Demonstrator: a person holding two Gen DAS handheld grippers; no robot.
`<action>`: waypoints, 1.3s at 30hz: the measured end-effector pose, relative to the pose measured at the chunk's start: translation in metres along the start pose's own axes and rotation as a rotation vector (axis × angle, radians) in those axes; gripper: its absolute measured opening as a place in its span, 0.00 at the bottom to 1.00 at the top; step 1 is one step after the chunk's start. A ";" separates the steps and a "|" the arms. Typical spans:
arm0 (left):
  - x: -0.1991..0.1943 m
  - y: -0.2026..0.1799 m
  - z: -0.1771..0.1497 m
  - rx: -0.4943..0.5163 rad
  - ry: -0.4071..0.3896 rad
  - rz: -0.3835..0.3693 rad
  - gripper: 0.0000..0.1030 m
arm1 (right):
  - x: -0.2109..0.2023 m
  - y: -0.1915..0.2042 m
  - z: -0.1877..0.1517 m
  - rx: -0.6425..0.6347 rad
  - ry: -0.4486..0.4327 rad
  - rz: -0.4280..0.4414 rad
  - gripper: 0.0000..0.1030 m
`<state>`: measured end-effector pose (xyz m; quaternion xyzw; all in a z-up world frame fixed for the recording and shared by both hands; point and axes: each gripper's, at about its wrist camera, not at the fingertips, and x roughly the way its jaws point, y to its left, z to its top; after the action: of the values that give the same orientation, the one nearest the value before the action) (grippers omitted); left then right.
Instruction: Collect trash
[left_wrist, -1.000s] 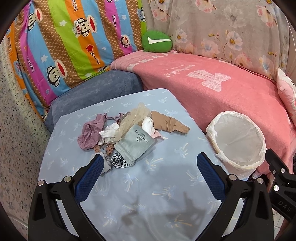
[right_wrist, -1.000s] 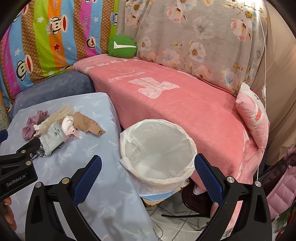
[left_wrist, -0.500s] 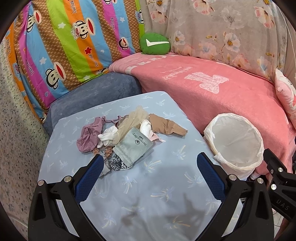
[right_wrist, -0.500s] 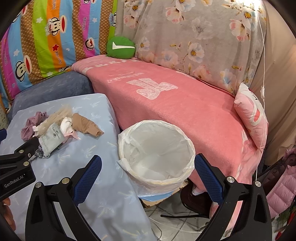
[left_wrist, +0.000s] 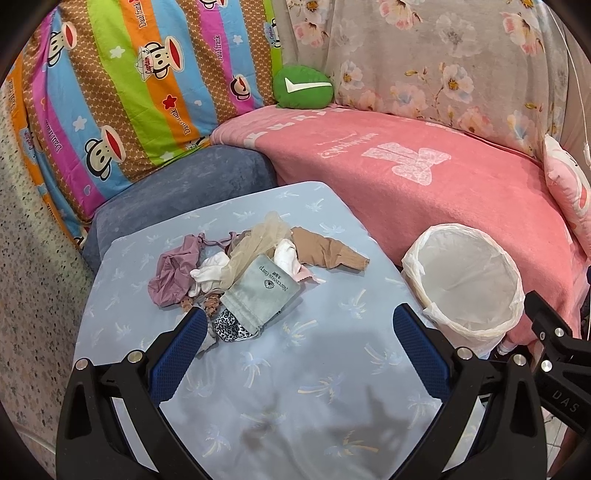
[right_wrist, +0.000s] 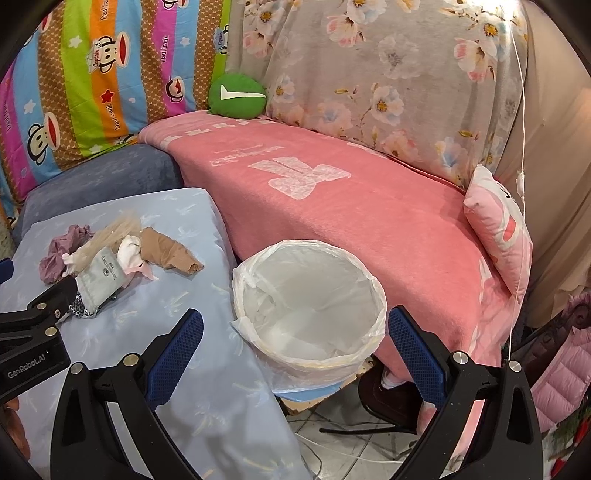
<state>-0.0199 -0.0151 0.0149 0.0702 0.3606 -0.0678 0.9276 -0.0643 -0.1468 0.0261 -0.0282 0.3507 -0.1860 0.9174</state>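
A pile of trash (left_wrist: 243, 273) lies on the light blue table (left_wrist: 295, 387): a grey-green drawstring pouch (left_wrist: 258, 295), a mauve cloth (left_wrist: 173, 273), white socks (left_wrist: 208, 271), a tan stocking (left_wrist: 328, 253) and a leopard-print scrap (left_wrist: 231, 328). The pile also shows in the right wrist view (right_wrist: 110, 262). A bin lined with a white bag (right_wrist: 308, 306) stands at the table's right edge, also in the left wrist view (left_wrist: 467, 288). My left gripper (left_wrist: 295, 332) is open and empty, just in front of the pile. My right gripper (right_wrist: 293, 336) is open and empty, near the bin.
A pink blanket (left_wrist: 424, 184) covers the sofa behind the table and bin. A blue-grey cushion (left_wrist: 177, 192) sits behind the table. A green pillow (left_wrist: 303, 86) and a pink pillow (right_wrist: 498, 229) lie on the sofa. Tiled floor with cables (right_wrist: 332, 435) lies below the bin.
Both grippers have drawn back and risen slightly; the pile and the bin look a little farther away. Both jaws stay open. Nothing on the table has moved.
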 end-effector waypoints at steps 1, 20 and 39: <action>0.001 0.000 0.000 0.003 0.000 -0.002 0.93 | 0.000 0.000 0.000 0.003 -0.001 -0.002 0.94; 0.032 0.043 -0.004 -0.061 0.048 -0.024 0.93 | 0.010 0.031 0.009 0.039 -0.043 0.007 0.94; 0.117 0.141 -0.043 -0.151 0.130 -0.009 0.93 | 0.060 0.140 0.012 -0.024 -0.010 0.178 0.94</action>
<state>0.0616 0.1218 -0.0842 0.0029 0.4242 -0.0397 0.9047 0.0296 -0.0390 -0.0281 -0.0088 0.3494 -0.0991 0.9317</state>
